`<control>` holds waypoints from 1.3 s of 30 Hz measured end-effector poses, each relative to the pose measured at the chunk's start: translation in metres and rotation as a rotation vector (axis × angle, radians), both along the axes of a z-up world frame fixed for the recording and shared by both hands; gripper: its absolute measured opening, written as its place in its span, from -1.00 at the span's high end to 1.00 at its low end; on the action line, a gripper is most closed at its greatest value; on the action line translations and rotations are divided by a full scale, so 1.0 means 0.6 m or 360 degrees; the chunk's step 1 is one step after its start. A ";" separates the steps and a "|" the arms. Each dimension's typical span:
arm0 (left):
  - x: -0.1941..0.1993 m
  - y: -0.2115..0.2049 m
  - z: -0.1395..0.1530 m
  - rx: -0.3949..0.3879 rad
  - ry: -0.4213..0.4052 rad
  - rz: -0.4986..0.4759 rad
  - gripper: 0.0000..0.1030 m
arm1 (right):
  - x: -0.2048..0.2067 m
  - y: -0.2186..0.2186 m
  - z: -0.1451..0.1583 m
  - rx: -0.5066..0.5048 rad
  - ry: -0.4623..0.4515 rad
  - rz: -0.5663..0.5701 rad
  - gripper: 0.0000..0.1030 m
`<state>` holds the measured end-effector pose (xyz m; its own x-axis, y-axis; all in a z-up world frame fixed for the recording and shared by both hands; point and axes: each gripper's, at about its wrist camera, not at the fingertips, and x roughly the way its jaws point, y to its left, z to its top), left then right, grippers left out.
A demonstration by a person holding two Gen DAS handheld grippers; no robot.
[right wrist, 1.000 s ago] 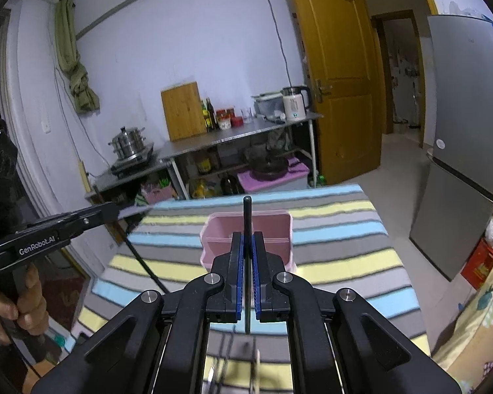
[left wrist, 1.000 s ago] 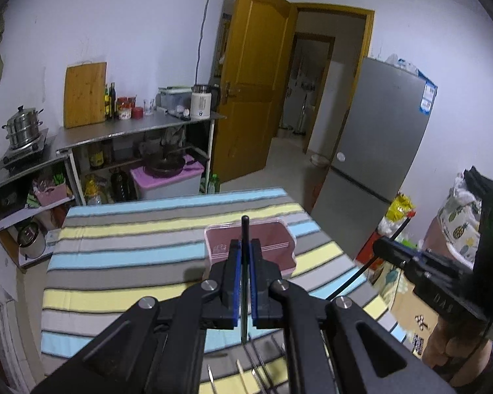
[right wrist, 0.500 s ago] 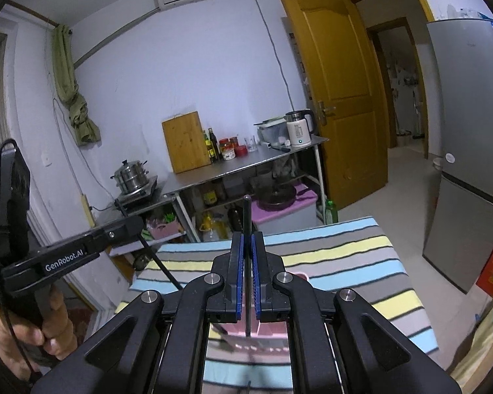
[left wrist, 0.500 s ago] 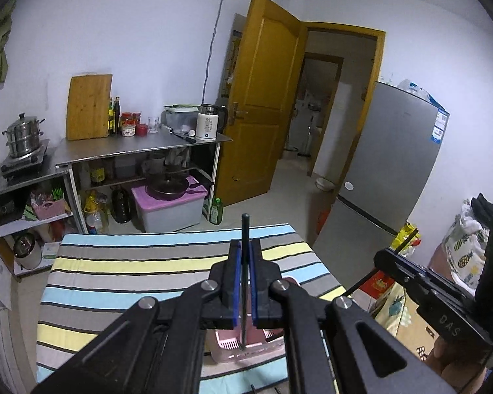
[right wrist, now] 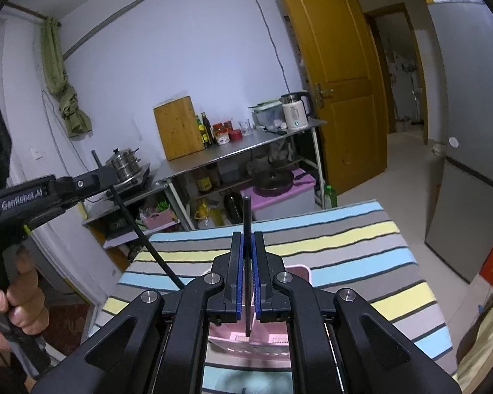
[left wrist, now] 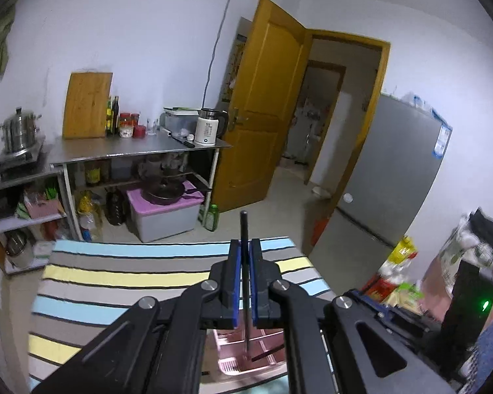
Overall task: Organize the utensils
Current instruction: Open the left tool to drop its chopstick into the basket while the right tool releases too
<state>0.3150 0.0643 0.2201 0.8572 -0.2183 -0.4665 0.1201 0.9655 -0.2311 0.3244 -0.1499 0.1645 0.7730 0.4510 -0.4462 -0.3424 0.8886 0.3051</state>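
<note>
The left hand-held gripper [left wrist: 243, 282] has its blue pads fully closed on a thin black rod-like utensil [left wrist: 245, 262], which stands upright between them, its top end projecting toward 12 o'clock and its lower end hanging over the pink organizer tray [left wrist: 263, 354]. That tray rests on the worktop, covered by a striped cloth [left wrist: 131, 275], and lies at 6 o'clock beneath the gripper; a second dark stick lies slanted in one compartment, though which compartment cannot be told. In the right wrist view, a person's hand [right wrist: 19, 302] grips the left tool's handle at 9 o'clock. The right hand-held gripper [right wrist: 247, 275] is likewise clamped tight on a thin black utensil [right wrist: 247, 262], held upright, its lower tip just above the near edge of the pink tray. Whether either tip touches the tray cannot be told. A steel shelf unit [right wrist: 233, 151] stands against the far wall.
</note>
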 end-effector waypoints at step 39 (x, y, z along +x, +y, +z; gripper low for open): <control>-0.212 -0.014 -0.118 -0.0007 0.0091 0.0010 0.28 | -0.184 -0.081 -0.027 -0.0013 -0.0028 -0.0018 0.64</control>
